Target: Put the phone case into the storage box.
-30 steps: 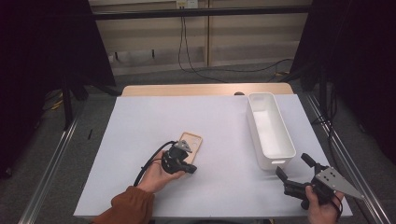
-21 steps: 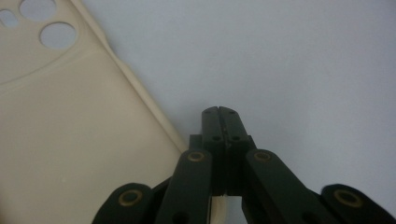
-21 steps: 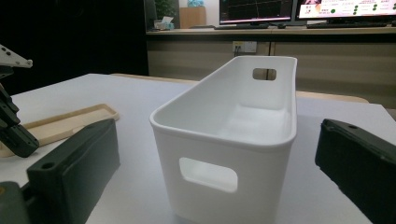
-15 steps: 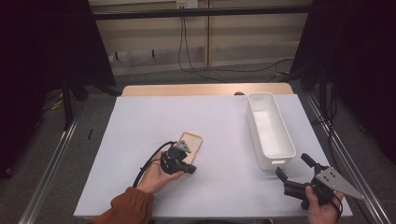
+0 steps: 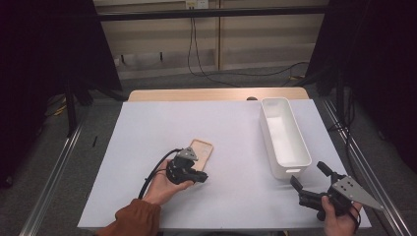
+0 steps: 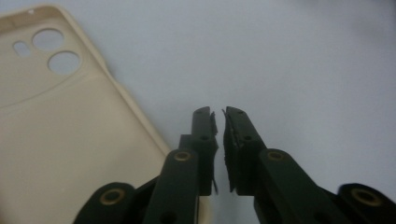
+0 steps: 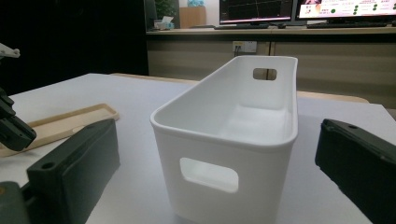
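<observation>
A beige phone case [image 5: 202, 150] lies flat on the white table cover, camera cut-outs at its far end. My left gripper [image 5: 200, 176] rests at the case's near edge in a hand with a brown sleeve. In the left gripper view the case [image 6: 56, 140] lies left of the left gripper [image 6: 219, 112]. Its jaws have just been opening and stand a narrow slit apart, with nothing between them. My right gripper [image 5: 308, 173] stands wide open near the front right corner, pointing at the white bin [image 5: 290, 169]. In the right gripper view the bin [image 7: 261, 182] sits ahead of the right gripper [image 7: 217, 133].
The long white bin stands lengthwise at the right of the table, with handle holes in both end walls. The white table cover [image 5: 236, 123] ends at a wooden strip [image 5: 216, 94] at the back. Metal rails [image 5: 54, 172] run along both sides.
</observation>
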The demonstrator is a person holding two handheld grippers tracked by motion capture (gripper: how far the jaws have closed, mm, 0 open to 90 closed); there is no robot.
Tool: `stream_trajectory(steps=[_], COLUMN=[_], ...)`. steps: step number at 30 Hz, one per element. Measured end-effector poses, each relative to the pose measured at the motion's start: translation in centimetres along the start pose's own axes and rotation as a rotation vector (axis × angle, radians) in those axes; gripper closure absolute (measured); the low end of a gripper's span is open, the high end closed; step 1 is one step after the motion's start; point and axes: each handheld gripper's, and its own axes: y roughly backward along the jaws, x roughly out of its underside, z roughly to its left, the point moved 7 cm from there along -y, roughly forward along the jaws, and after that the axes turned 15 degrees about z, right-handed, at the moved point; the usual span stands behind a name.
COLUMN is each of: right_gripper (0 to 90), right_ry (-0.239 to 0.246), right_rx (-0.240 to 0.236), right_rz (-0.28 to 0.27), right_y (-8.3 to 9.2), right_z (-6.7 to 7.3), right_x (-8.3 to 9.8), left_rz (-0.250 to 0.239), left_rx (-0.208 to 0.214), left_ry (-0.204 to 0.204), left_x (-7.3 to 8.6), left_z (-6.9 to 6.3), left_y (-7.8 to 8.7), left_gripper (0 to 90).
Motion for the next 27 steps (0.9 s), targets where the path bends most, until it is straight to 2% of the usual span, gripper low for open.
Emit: stream_trajectory(steps=[4,6,9,16,18,22,27], right_gripper=[0.0,0.0,0.0,0.0,0.0,0.0,0.0], right_ry=[0.0,0.0,0.0,0.0,0.0,0.0,0.0], right_rx=[0.0,0.0,-0.001,0.001,0.0,0.002,0.002], right_rz=[0.0,0.0,0.0,0.0,-0.001,-0.001,-0.001], right_y=[0.0,0.0,0.0,0.0,0.0,0.0,0.0], right_z=[0.0,0.0,0.0,0.0,0.0,-0.1,-0.1], right_x=[0.0,0.0,0.0,0.0,0.0,0.0,0.0], left_rz=[-0.032,-0.056,-0.087,-0.174,-0.194,-0.229,-0.259], left_rx=[-0.015,-0.044,-0.056,-0.074,-0.097,-0.107,-0.13], left_ry=[-0.007,-0.011,-0.01,0.003,0.004,0.029,0.017], left_x=[-0.2,-0.3,-0.5,-1.0,-1.1,-1.2,-1.3], left_z=[0.0,0.1,0.1,0.2,0.3,0.5,0.7], left_y=[0.4,0.8,1.1,2.1,2.5,2.9,3.3], left_gripper=[72.4,68.0,62.4,42.0,33.7,16.5,6.0])
